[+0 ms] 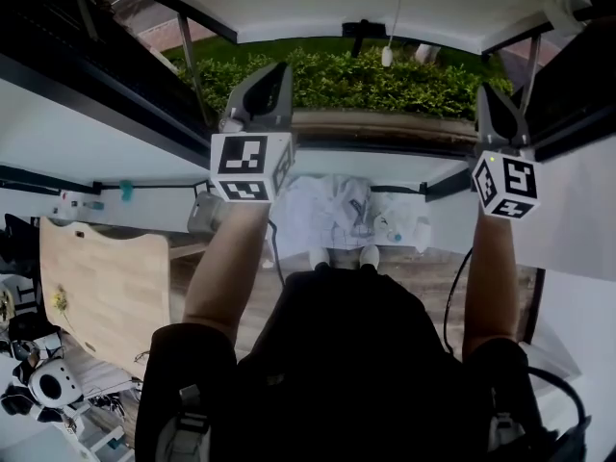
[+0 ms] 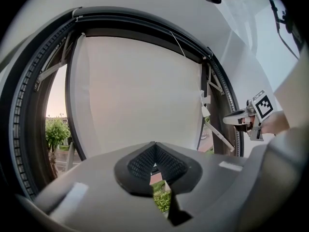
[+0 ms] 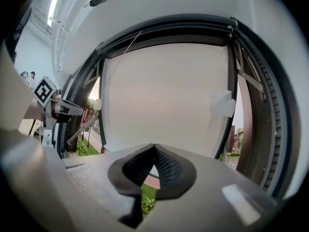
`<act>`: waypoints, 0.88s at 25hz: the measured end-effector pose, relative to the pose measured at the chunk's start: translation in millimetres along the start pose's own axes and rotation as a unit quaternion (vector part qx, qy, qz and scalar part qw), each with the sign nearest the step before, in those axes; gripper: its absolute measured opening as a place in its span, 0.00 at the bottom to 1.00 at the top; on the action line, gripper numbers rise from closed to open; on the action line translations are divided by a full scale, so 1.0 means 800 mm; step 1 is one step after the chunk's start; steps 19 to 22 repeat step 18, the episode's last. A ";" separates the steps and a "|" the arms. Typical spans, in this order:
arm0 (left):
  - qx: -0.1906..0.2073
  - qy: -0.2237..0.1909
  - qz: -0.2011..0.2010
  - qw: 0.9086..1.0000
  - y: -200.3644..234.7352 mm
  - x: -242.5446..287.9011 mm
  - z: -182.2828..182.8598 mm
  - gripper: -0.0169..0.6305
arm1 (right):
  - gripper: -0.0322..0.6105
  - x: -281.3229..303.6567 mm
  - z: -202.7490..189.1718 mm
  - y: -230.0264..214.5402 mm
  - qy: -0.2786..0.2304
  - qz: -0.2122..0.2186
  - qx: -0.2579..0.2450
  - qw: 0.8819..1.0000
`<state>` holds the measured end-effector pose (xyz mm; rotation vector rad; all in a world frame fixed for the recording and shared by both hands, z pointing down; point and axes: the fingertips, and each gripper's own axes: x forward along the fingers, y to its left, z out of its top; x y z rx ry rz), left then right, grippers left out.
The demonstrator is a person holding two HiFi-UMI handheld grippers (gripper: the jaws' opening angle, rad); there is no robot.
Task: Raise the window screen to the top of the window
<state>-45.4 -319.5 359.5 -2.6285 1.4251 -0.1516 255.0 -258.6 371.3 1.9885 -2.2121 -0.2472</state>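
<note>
- Window screen (image 1: 385, 3) is seen as a pale sheet filling the upper part of the window frame (image 2: 29, 105). Its lower edge (image 1: 318, 38) runs across the far top of the head view, and hedge (image 1: 385, 80) shows in the open gap beneath it.
- Both grippers are held up at that gap. The left gripper (image 1: 272, 73) is left of centre and the right gripper (image 1: 486, 91) is close to the frame's right side, so the two are well apart.
- In the left gripper view the jaws of the left gripper (image 2: 154, 145) are pressed together at the tips, and nothing is seen clamped between them. The same is read for the right gripper (image 3: 154, 147) in its own view.
- Through the small opening beneath each pair of closed tips a dark line is glimpsed, judged to be the screen's bottom rail (image 3: 154, 176). Whether it is touched cannot be told.
- The rail's long axis runs left to right, crosswise to both grippers, and the screen lies just ahead of and above the tips.
- Neither gripper is judged clearly nearer. An even upward push from both is therefore called for, lest the rail be tilted and jammed in the frame.
- A thin pull cord (image 1: 387, 54) is hung between the grippers, touched by neither.
</note>
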 end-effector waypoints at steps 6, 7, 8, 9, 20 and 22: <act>0.000 -0.002 -0.001 1.000 -0.005 0.003 -0.001 0.04 | 0.05 -0.005 -0.005 0.000 0.005 0.000 0.000 1.000; -0.001 -0.004 -0.001 1.000 -0.005 0.003 0.001 0.04 | 0.05 -0.006 -0.004 -0.001 0.006 0.000 -0.001 1.000; -0.001 -0.006 -0.002 1.000 -0.004 0.002 0.002 0.04 | 0.05 -0.007 -0.004 -0.002 0.006 -0.001 -0.003 1.000; -0.001 -0.009 -0.002 1.000 -0.004 0.001 0.004 0.04 | 0.05 -0.008 -0.005 -0.002 0.007 -0.002 -0.006 1.000; -0.002 -0.008 -0.007 1.000 -0.005 -0.001 0.002 0.04 | 0.05 -0.013 -0.007 -0.006 0.008 -0.003 0.007 1.000; -0.002 -0.008 -0.007 1.000 -0.005 -0.001 0.002 0.04 | 0.05 -0.013 -0.007 -0.006 0.008 -0.003 0.007 1.000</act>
